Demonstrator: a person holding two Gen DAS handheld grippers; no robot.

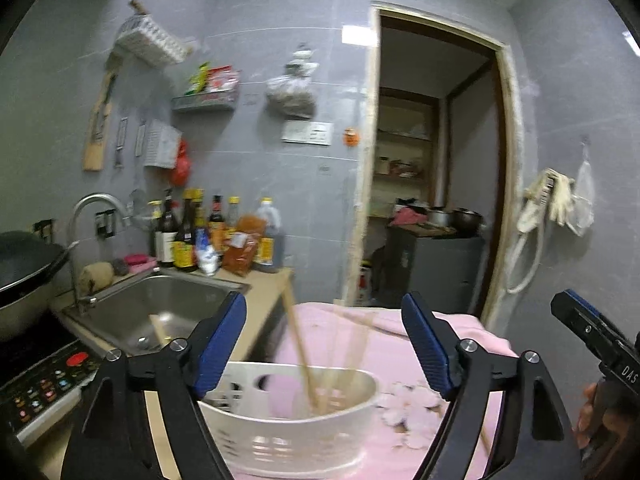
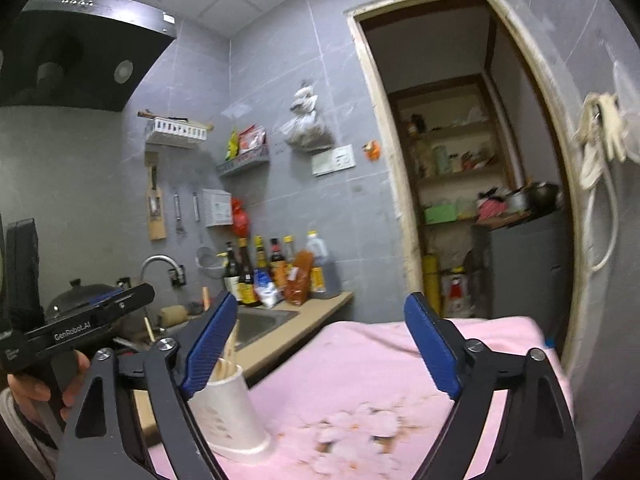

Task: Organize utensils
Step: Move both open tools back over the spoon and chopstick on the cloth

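Left wrist view: your left gripper (image 1: 324,344) hangs with its 2 blue-padded jaws spread wide apart and nothing between the pads. Below and just beyond them stands a white slotted utensil holder (image 1: 304,432) on a pink cloth (image 1: 440,336) printed with pale flowers. Several wooden chopsticks (image 1: 316,360) stand in the holder, leaning at different angles; motion blur hides their exact count. To the left lie a steel sink (image 1: 168,304) with a curved faucet (image 1: 94,204), a row of sauce bottles (image 1: 216,236) on the counter behind the sink, and a stove control panel (image 1: 44,388) at the near edge. Your right gripper (image 1: 592,332) shows at the right margin.

Right wrist view: your right gripper (image 2: 316,348) also has its 2 jaws wide apart, clamping nothing. The holder (image 2: 232,416) stands at the left edge of the pink cloth (image 2: 360,364), beside and partly behind the left pad, with chopstick tips (image 2: 230,356) rising from it. Your left gripper (image 2: 92,320) appears at the left, held in your hand (image 2: 48,384). A range hood (image 2: 80,52) hangs at the upper left, and an open doorway (image 2: 460,160) fills the right side.
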